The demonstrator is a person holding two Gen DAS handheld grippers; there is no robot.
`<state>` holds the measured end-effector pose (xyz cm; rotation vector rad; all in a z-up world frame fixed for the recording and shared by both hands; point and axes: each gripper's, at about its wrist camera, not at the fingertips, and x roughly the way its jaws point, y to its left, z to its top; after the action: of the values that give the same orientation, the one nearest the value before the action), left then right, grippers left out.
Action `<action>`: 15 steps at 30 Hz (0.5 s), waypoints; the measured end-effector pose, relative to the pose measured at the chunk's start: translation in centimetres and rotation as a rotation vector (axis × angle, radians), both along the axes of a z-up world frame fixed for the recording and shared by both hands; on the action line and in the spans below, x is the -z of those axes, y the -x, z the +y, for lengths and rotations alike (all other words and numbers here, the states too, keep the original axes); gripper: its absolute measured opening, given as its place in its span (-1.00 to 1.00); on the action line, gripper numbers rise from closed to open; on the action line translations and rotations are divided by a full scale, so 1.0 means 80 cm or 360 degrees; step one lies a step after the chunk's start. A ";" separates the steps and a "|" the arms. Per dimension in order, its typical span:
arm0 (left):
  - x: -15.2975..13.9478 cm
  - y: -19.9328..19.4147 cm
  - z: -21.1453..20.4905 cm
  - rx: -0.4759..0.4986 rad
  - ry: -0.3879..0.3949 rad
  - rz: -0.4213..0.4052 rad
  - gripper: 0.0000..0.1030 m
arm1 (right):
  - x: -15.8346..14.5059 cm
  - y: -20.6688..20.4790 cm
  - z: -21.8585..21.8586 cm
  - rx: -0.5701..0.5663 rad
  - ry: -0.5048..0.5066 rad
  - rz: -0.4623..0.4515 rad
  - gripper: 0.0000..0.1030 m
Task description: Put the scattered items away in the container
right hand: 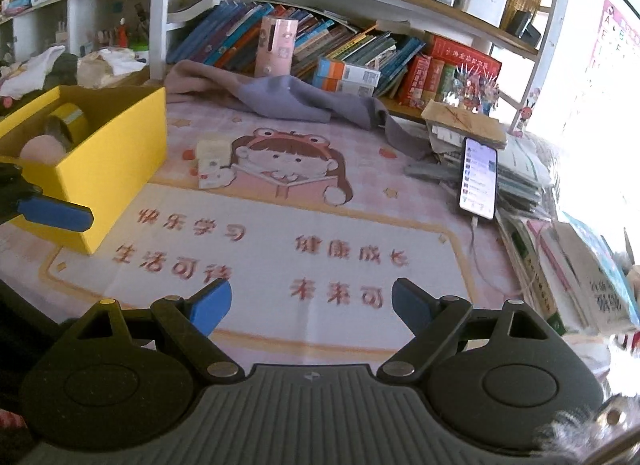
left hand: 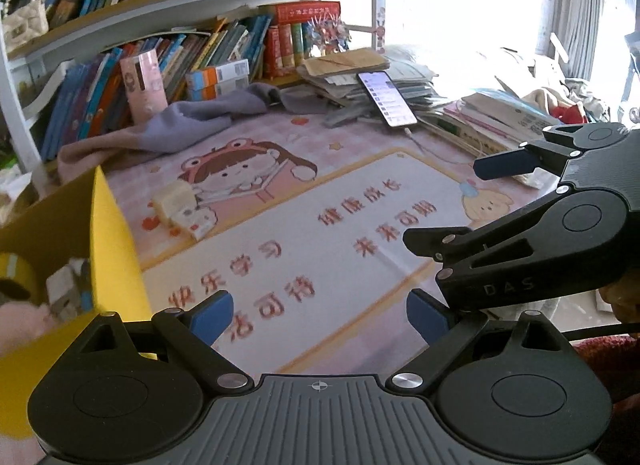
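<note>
Two small cream boxes (right hand: 212, 163) lie touching on the desk mat, toward the back edge and just beside the yellow box's (right hand: 120, 153) near right corner. They sit well ahead of both grippers and slightly left of centre in each wrist view. The pair's long axis seems to run front to back, though that is hard to judge. The left gripper (left hand: 320, 315) and right gripper (right hand: 311, 305) both stand wide apart and empty. The left one is probably nearer, being beside the yellow box.
</note>
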<state>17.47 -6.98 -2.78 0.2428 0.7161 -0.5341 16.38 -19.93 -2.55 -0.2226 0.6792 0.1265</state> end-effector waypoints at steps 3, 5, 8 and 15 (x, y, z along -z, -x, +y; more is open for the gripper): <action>-0.002 -0.022 -0.011 -0.0028 -0.0002 -0.0004 0.85 | -0.006 -0.026 -0.010 -0.0016 -0.0008 -0.0029 0.69; -0.002 -0.037 -0.018 -0.0058 -0.0006 0.0000 0.85 | -0.011 -0.047 -0.017 -0.0038 -0.0013 -0.0042 0.69; 0.000 -0.057 -0.027 -0.0134 -0.0014 0.0016 0.85 | -0.014 -0.078 -0.026 -0.0090 -0.0023 -0.0043 0.69; 0.010 -0.109 -0.035 -0.0399 -0.0093 0.0051 0.85 | -0.011 -0.156 -0.038 -0.0270 -0.0107 -0.0020 0.69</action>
<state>26.17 -9.78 -3.59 0.1956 0.7812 -0.2796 28.84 -23.01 -1.70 -0.2157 0.6418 0.3095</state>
